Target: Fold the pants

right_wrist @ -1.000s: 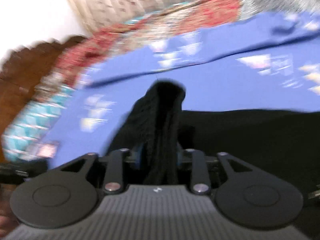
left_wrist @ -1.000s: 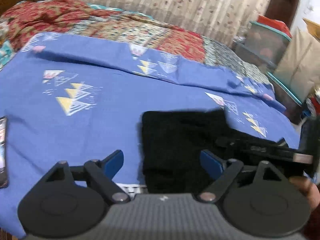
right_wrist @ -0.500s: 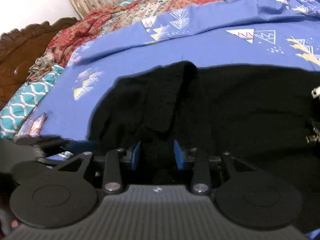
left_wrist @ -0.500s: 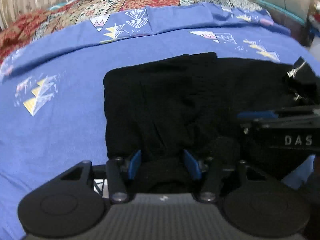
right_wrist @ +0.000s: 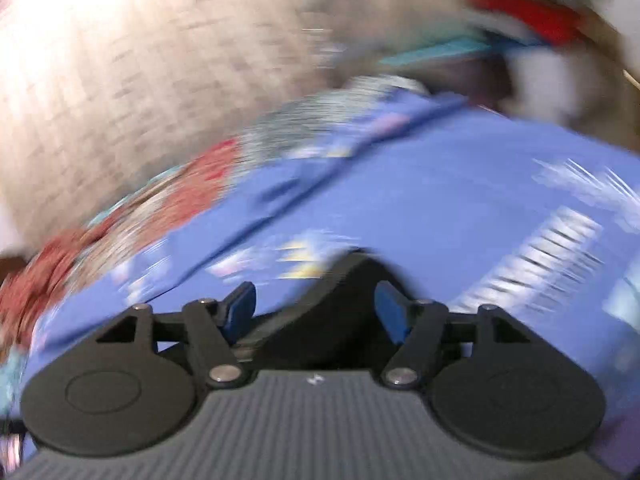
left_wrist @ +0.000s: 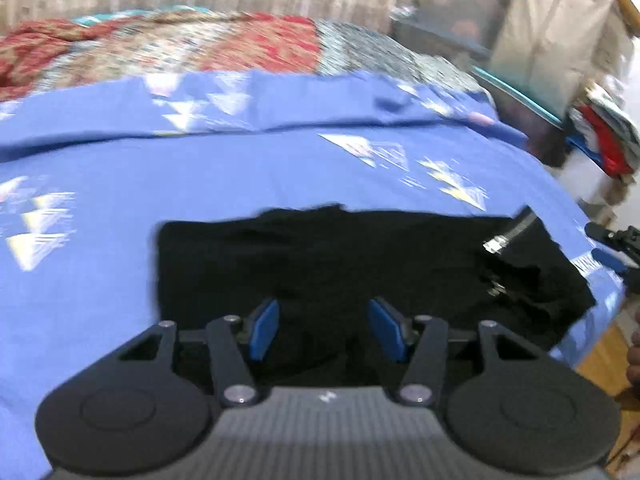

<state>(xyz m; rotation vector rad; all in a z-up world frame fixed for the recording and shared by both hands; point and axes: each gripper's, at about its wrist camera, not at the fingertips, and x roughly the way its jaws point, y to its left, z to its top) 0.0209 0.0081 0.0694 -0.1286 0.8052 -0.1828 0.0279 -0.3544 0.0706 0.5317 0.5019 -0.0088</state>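
The black pants (left_wrist: 360, 264) lie folded in a flat rectangle on the blue bedsheet (left_wrist: 160, 184), with a silver zipper (left_wrist: 508, 234) showing at their right end. My left gripper (left_wrist: 325, 330) is open and empty, just above the near edge of the pants. My right gripper (right_wrist: 316, 312) is open and empty; its view is heavily blurred and shows a corner of the black pants (right_wrist: 344, 292) between its blue pads. The right gripper's tip also shows in the left wrist view (left_wrist: 612, 248), off the right end of the pants.
A red patterned quilt (left_wrist: 200, 46) lies across the far side of the bed. Plastic storage boxes (left_wrist: 460, 12) and a beige bag (left_wrist: 552, 36) stand past the bed's right edge. Wooden floor (left_wrist: 600, 356) shows at the lower right.
Both grippers were shut on the pants' fabric half a second ago; both have opened and let go. The pants now lie flat, and the right gripper has swung away to the right.
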